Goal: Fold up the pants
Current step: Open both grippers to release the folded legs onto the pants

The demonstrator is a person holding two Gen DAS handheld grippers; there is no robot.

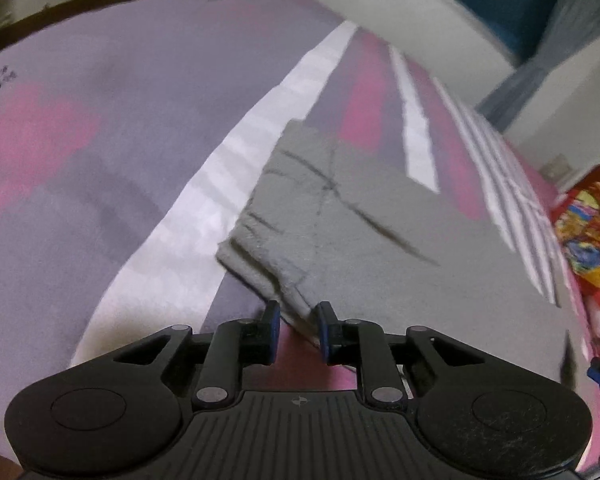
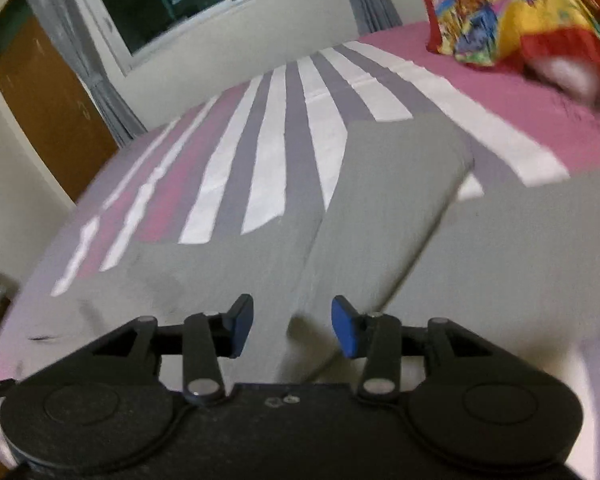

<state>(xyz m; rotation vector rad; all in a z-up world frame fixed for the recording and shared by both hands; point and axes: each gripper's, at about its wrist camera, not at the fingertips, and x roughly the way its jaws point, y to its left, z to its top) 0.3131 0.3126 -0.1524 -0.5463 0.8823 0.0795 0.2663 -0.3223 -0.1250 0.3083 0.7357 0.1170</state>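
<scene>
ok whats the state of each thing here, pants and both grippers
pants: grey, flat on the bed, one part folded over
left gripper: jaws narrow, pants edge between them, grip unclear
right gripper: open, over the pants, holding nothing
bed: striped sheet, under the pants

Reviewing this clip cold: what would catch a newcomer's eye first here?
The grey pants spread across the pink, grey and white striped bedsheet dominate both views, one part already doubled over. In the left wrist view the left gripper has a layered edge of the pants between its fingers; the right gripper hovers open above the fabric. A bright multicoloured blanket sits at the far right.
</scene>
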